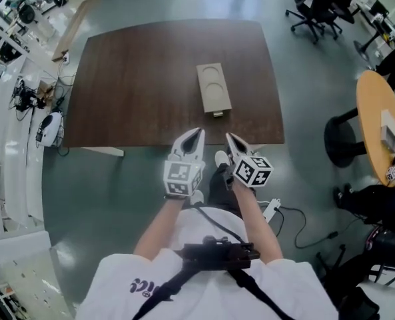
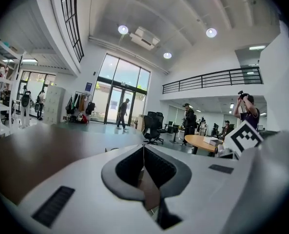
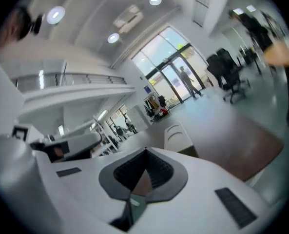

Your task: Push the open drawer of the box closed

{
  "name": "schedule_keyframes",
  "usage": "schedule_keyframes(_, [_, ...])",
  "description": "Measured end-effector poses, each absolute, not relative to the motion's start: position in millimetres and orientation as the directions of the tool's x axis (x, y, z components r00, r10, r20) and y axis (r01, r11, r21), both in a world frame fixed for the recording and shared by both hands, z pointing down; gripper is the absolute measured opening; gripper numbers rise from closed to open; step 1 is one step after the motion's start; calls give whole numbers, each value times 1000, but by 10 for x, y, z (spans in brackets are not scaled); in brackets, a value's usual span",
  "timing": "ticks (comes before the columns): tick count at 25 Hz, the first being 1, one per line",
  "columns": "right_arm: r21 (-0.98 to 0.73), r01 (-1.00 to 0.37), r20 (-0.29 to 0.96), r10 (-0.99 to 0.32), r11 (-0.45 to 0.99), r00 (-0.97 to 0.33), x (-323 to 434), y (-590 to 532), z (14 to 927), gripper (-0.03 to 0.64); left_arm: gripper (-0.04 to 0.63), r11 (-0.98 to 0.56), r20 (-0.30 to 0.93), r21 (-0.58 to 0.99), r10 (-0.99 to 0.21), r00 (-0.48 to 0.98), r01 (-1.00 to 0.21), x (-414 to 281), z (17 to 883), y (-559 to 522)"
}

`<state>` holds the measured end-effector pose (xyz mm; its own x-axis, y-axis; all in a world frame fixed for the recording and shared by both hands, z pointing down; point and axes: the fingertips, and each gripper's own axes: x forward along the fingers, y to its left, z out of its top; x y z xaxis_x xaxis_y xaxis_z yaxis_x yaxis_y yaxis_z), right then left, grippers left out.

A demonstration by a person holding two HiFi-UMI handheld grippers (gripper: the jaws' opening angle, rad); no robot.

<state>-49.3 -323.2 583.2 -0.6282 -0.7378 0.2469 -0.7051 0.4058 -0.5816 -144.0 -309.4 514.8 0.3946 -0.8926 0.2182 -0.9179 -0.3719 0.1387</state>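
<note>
Well, the box (image 1: pixel 214 85) is lying on the brown table (image 1: pixel 137 79), with its long side pointing to 12 o'clock. The drawer (image 1: pixel 217 115) is peeking out just a little at the 6 o'clock end, the end facing the person. The left gripper (image 1: pixel 198 132) is hanging at 7 o'clock from the box and the right gripper (image 1: pixel 228 136) at 5 o'clock. Both are near the table's edge and not touching the box. Both are pinching shut with nothing inside.

Nothing is holding the box, and I am guessing it is light. So a push could be sliding the whole box away toward 12 o'clock instead of shutting the drawer. A push landing off to one side could be turning the box. The thin tip could also be slipping off the small drawer front.
</note>
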Motion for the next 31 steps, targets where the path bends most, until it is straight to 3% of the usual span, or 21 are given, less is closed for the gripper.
schedule_keyframes(3, [-254, -841, 256, -805, 478, -535, -511, -3087, 5258, 5, 12, -385, 166, 103, -902, 398, -917, -1485, 4879, -2925])
schedule_keyframes(6, [-149, -866, 163, -852, 477, -497, -533, -2980, 4718, 5, 12, -395, 113, 63, -910, 400, -917, -1508, 4664, -2765])
schedule_keyframes(15, [-33, -901, 73, -899, 432, -433, -521, -2561, 4355, 5, 12, -409, 67, 32, -910, 410, -912, -1487, 4528, -2438])
schedule_keyframes(31, [-58, -908, 103, -902, 416, -420, -319, -2246, 4523, 5, 12, -441, 97, 45, -891, 443, -897, -1206, 4730, -2198])
